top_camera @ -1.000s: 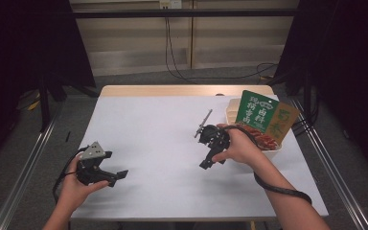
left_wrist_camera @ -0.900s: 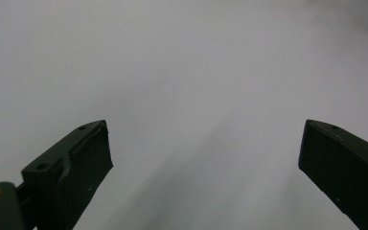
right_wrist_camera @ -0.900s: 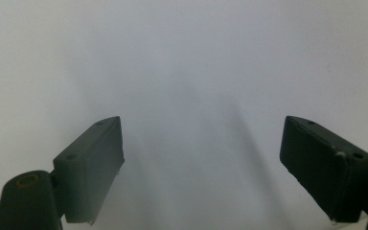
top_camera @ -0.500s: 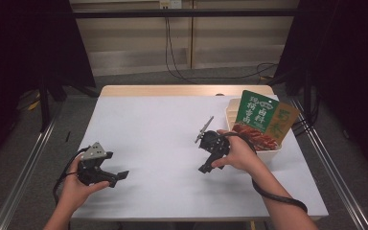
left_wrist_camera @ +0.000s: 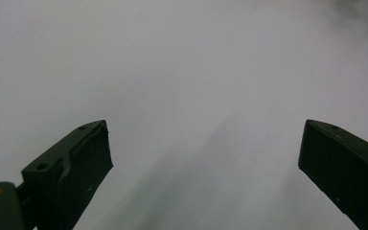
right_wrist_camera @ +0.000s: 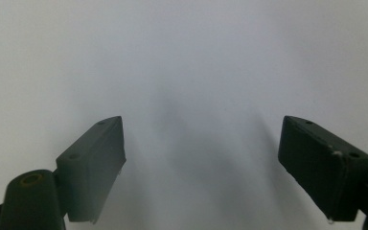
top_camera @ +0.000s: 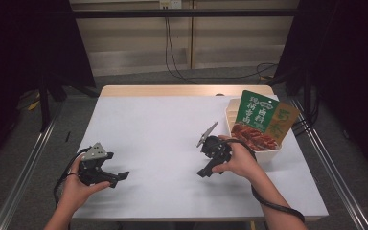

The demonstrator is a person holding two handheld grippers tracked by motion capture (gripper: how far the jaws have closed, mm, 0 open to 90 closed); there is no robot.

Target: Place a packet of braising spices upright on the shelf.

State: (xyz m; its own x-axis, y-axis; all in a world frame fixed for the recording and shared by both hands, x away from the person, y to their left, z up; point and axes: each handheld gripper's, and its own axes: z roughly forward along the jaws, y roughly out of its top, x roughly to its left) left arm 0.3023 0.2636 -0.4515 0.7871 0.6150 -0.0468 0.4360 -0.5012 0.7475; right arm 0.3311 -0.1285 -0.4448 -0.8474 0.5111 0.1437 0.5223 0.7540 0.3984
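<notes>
While both of your grippers sit low over the bare white table (top_camera: 172, 124), the only thing worth taking up is the snack packet (top_camera: 258, 122) standing in the cream tray (top_camera: 231, 125) at the far right edge. I'd judge that green-and-red foil packet to be light, soft and a little slick — it will crumple rather than resist, so pinch it by the flat top seal, not the filled belly. Beside it stands a second, yellowish packet (top_camera: 284, 122).

Your right gripper (top_camera: 208, 171) is just beside the tray's near-left corner, pointing away from it toward you, jaws spread wide with nothing between them. You would need to turn it round to face the packet. Your left gripper (top_camera: 119, 176) is well apart at the near left — also wide and empty.
</notes>
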